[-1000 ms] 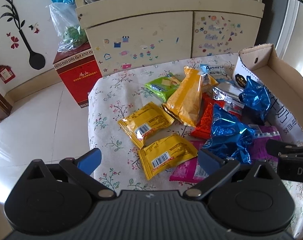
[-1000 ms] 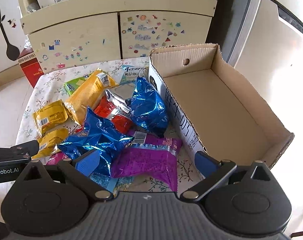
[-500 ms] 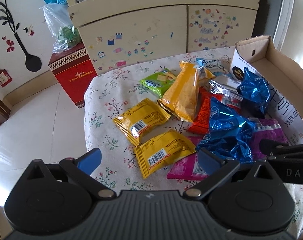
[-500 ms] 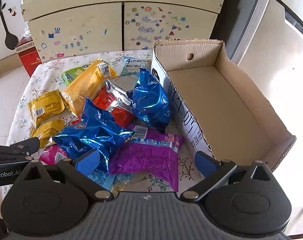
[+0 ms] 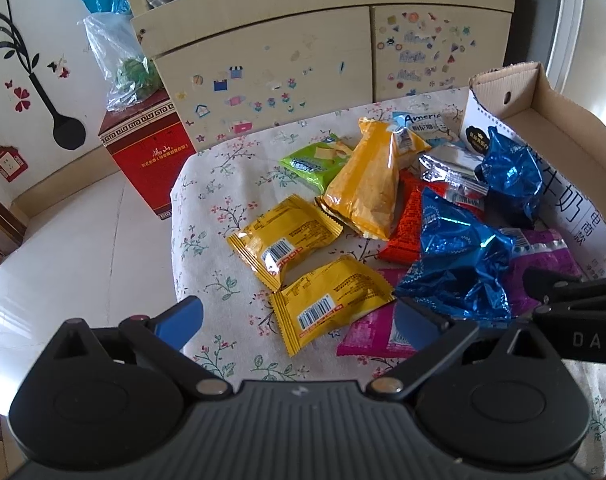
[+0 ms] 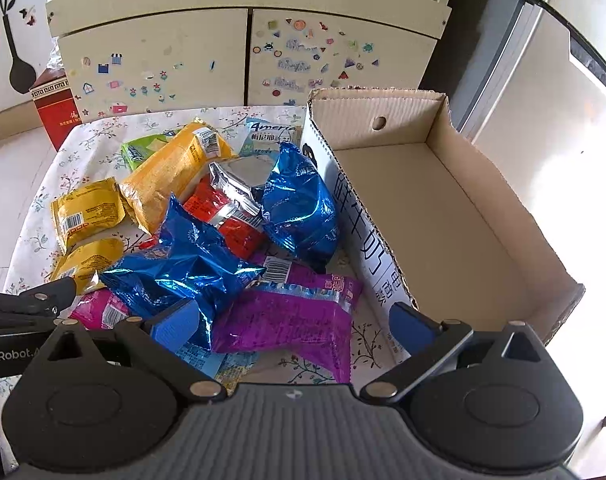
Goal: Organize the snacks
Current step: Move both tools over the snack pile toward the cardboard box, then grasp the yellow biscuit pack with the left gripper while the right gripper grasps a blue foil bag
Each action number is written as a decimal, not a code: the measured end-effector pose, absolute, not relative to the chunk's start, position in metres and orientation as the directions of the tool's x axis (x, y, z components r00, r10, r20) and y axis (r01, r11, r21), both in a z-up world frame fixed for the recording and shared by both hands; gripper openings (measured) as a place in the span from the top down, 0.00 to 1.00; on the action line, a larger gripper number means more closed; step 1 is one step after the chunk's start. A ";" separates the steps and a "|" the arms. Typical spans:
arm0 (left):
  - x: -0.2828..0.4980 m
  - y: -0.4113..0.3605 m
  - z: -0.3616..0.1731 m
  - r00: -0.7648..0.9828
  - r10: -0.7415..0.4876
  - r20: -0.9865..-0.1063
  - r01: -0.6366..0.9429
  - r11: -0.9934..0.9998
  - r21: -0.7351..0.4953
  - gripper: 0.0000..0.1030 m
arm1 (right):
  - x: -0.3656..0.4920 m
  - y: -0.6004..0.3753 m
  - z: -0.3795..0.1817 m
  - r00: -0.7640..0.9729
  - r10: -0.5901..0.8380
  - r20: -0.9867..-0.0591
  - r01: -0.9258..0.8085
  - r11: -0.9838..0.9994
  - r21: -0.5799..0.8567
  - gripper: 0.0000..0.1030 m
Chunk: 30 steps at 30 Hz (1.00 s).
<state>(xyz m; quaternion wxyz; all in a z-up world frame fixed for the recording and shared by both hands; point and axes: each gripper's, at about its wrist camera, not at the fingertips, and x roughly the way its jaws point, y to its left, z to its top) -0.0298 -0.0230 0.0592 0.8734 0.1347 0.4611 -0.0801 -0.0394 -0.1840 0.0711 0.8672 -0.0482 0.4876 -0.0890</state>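
Observation:
Several snack packets lie heaped on a floral tablecloth (image 5: 223, 208). In the left wrist view my left gripper (image 5: 299, 320) is open just above a small yellow packet (image 5: 331, 300), with a second yellow packet (image 5: 283, 240) beyond it. A crumpled blue foil bag (image 5: 459, 260) and a pink packet (image 5: 367, 332) lie to its right. In the right wrist view my right gripper (image 6: 291, 324) is open over a purple packet (image 6: 287, 316), beside the blue foil bag (image 6: 183, 260). An empty cardboard box (image 6: 443, 208) stands to the right.
A cream cabinet (image 6: 243, 56) with stickers stands behind the table. A red box (image 5: 143, 156) with a plastic bag on top sits on the tiled floor at left. An orange bag (image 5: 367, 184), a green packet (image 5: 311, 160) and a second blue bag (image 6: 299, 204) lie farther back.
Both views have shifted slightly, and the packets now sit a little farther from the grippers. Both grippers stay open and no packet has moved.

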 end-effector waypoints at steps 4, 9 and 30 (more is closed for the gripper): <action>-0.030 -0.024 0.059 0.562 -0.010 -0.827 0.262 0.951 0.166 0.02 | -0.039 -0.183 0.071 0.510 -0.211 -0.834 0.107 0.978 -0.182 0.00; -0.030 -0.026 0.059 0.565 -0.007 -0.825 0.259 0.951 0.170 0.03 | -0.039 -0.184 0.071 0.513 -0.215 -0.831 0.112 0.977 -0.183 0.00; -0.021 -0.010 0.065 0.536 -0.126 -0.835 0.238 0.971 0.007 0.04 | -0.037 -0.199 0.079 0.536 -0.091 -0.839 0.102 0.994 -0.043 0.00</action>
